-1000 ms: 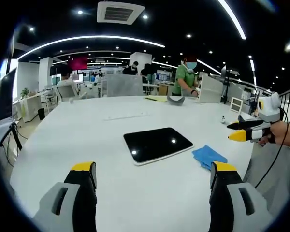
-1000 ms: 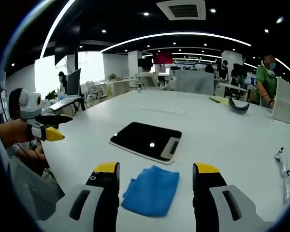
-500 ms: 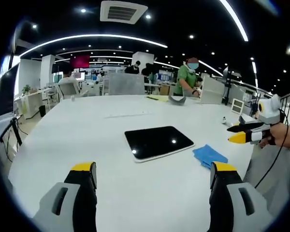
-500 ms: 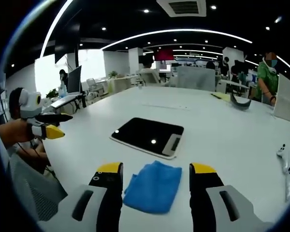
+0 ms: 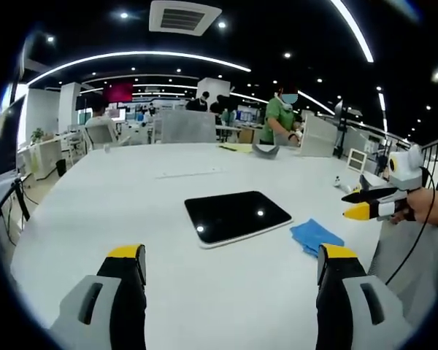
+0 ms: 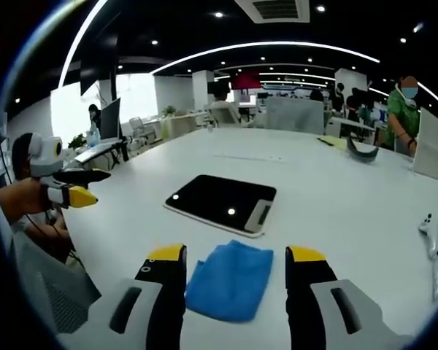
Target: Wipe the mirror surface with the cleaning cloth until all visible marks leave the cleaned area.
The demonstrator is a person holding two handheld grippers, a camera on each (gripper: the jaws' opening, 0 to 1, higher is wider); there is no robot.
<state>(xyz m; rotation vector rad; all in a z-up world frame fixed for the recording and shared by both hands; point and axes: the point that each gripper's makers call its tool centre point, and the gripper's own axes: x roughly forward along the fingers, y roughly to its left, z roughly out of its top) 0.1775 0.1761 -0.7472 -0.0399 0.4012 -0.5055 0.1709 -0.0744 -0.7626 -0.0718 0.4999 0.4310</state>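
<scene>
1. My right gripper [image 6: 233, 266] stood spread, holding nothing; the blue cleaning cloth [image 6: 230, 281] lay flat on the white table [image 6: 336, 197] straight ahead between its jaws, not yet pinched.
2. The mirror [image 6: 220, 203] lay just beyond the cloth, long axis slanting across my view; apart from the cloth.
3. My left gripper [image 5: 230, 266] also spread, empty, farther from the cloth [image 5: 315, 236]; right one nearer, so the pick looked its job.
4. Count: one cloth, one mirror, two grippers.
</scene>
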